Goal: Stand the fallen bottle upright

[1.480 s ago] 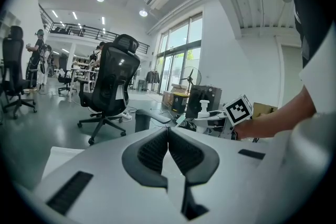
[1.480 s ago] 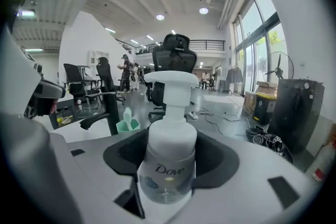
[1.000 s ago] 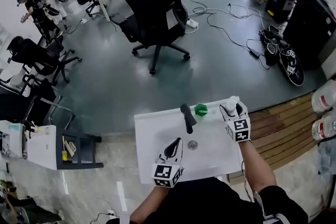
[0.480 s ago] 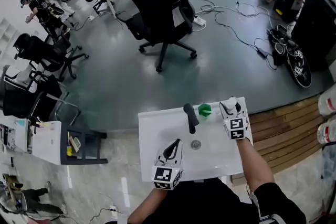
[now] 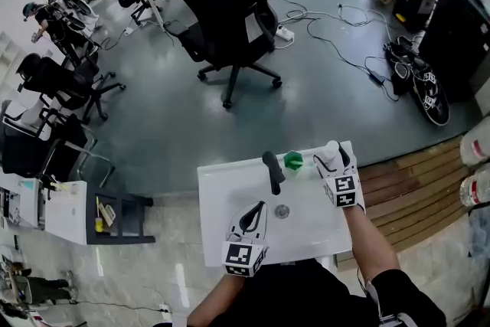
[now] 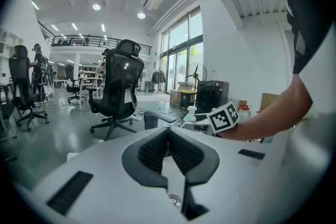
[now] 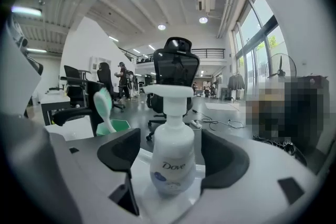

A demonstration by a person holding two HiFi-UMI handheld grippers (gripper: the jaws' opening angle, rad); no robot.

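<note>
A white Dove pump bottle [image 7: 170,152] stands upright on the white sink top [image 5: 230,191] at its far right corner, where it shows as a white bottle [image 5: 331,149]. My right gripper [image 5: 334,158] reaches around it. Its jaws have just been opening, and the bottle stands between them with a gap on each side, so no pad presses on it. My left gripper [image 5: 254,212] hovers over the near part of the sink, shut and empty, its pads [image 6: 157,147] meeting.
A black faucet [image 5: 272,171] rises at the sink's back, with the drain [image 5: 282,211] in front of it. A green cup [image 5: 293,160] holding a toothbrush [image 7: 103,107] stands left of the bottle. A black office chair [image 5: 230,11] stands beyond.
The right gripper's jaws have spread away from the bottle, which stays upright in the same spot. The left gripper has held still.
</note>
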